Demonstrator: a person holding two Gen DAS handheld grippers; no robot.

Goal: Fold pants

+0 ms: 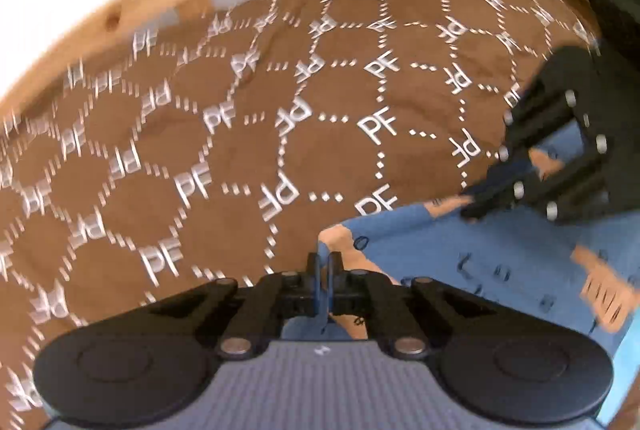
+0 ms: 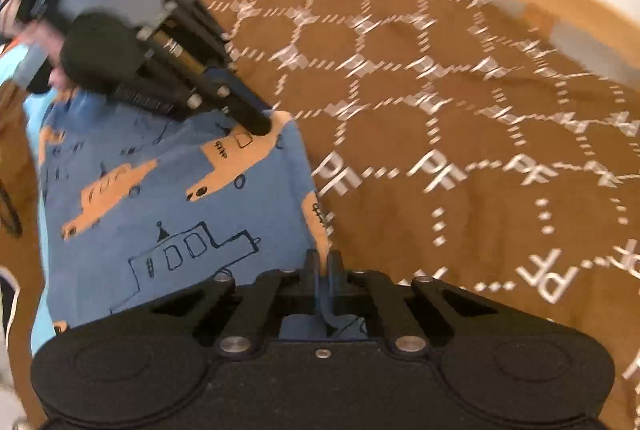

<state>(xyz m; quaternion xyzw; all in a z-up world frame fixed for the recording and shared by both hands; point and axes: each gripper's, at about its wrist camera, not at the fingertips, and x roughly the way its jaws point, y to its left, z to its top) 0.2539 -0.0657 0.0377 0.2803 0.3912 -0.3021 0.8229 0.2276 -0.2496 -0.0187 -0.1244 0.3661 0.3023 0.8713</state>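
**Both tools pinch one edge of the pants; the rest of the cloth trails behind them**

Your left tool (image 1: 324, 264) is closed on a corner of the blue pants (image 2: 168, 198), with a strip of cloth showing between its fingers. Your right tool (image 2: 324, 264) is clamped the same way on the neighbouring corner of the same edge. From the left wrist view the right tool sits up and to the right; from the right wrist view the left tool sits up and to the left, so the two stand near each other with the gripped edge running between them.

That edge is the axis that matters. The body of the pants, printed with orange and outlined vehicles, spreads back from it over the brown patterned cloth (image 1: 240, 158) covering the surface. Open brown cloth lies ahead of both tools. Judging by this, the fold wants both tools carried together, keeping the edge level, since neither is clearly nearer. Motion blur hides finer detail.
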